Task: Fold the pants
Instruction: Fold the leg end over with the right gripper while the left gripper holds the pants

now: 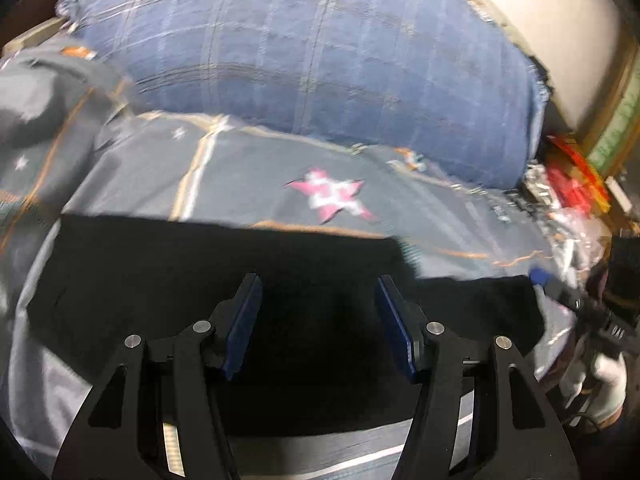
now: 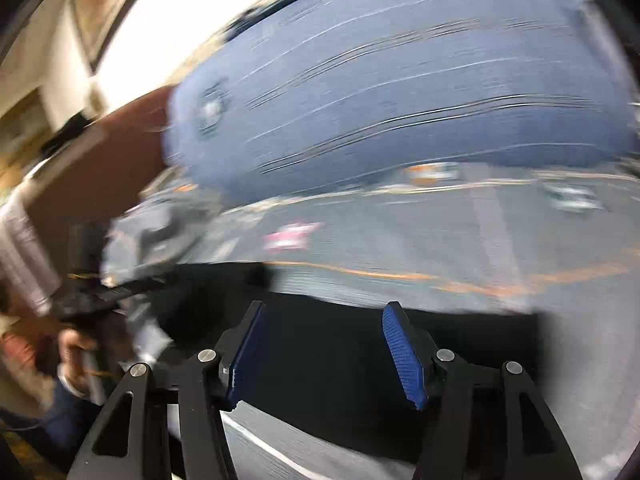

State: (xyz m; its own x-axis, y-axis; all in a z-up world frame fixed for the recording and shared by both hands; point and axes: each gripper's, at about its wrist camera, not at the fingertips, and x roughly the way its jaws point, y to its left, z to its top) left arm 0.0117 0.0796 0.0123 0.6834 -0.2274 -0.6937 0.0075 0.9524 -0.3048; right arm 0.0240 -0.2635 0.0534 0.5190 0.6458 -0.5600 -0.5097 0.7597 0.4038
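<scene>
The black pants (image 1: 224, 280) lie flat on a grey patterned bed sheet (image 1: 248, 176), folded into a wide dark band. My left gripper (image 1: 318, 280) is open and empty, just above the pants' middle. In the right wrist view the pants (image 2: 460, 344) lie under my right gripper (image 2: 324, 308), which is open and empty. The right gripper also shows at the right edge of the left wrist view (image 1: 560, 292), at the pants' right end. The left gripper shows at the left in the right wrist view (image 2: 120, 288). Both views are blurred by motion.
A large blue plaid pillow or duvet (image 1: 320, 52) lies behind the pants. A crumpled grey cloth (image 1: 44, 92) sits at the left. Red and clear plastic packaging (image 1: 572, 184) lies at the bed's right edge. A white wall (image 2: 168, 24) is behind.
</scene>
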